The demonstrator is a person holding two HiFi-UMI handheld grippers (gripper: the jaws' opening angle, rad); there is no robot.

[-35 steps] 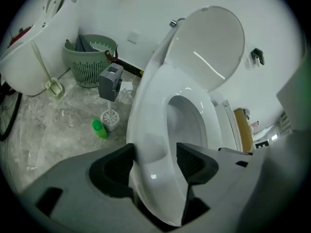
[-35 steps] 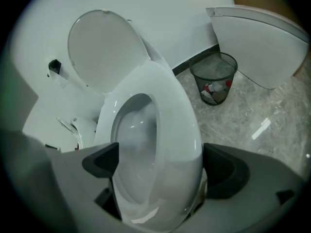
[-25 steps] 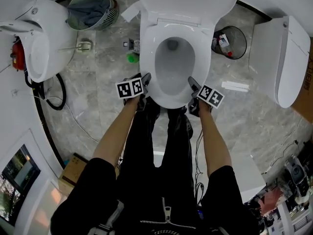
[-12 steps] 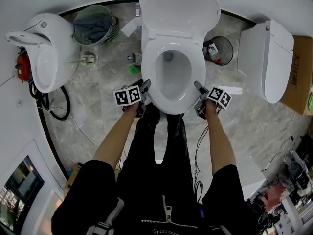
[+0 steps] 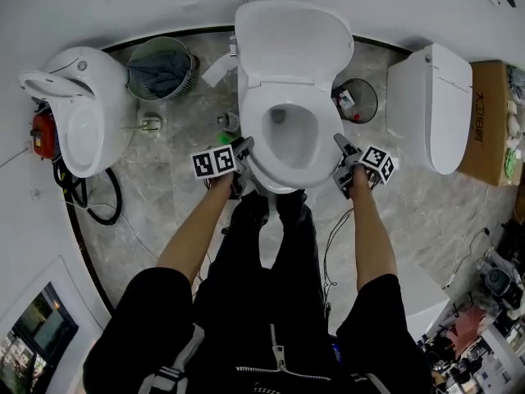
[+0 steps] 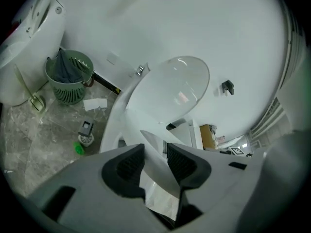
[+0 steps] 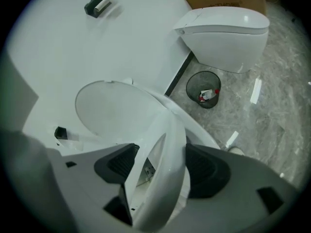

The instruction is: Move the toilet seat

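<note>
Head view: the marker cubes and gripper bodies hid both pinch points beside the bowl (image 5: 289, 134). Toilet seat (image 5: 251, 138), a glossy white oval ring, lay over the bowl, with the lid (image 5: 294, 43) raised behind it. Left gripper (image 6: 154, 152): ribbed black pads (image 6: 127, 166) were closing on the seat's thin left rim. Right gripper (image 7: 161, 154): jaws pinched the thicker, rounded right rim.

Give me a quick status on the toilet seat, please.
Left hand-held gripper closing on the toilet seat, left rim. Right hand-held gripper clamped on the right rim. Lid up behind; nothing resting on the seat.
</note>
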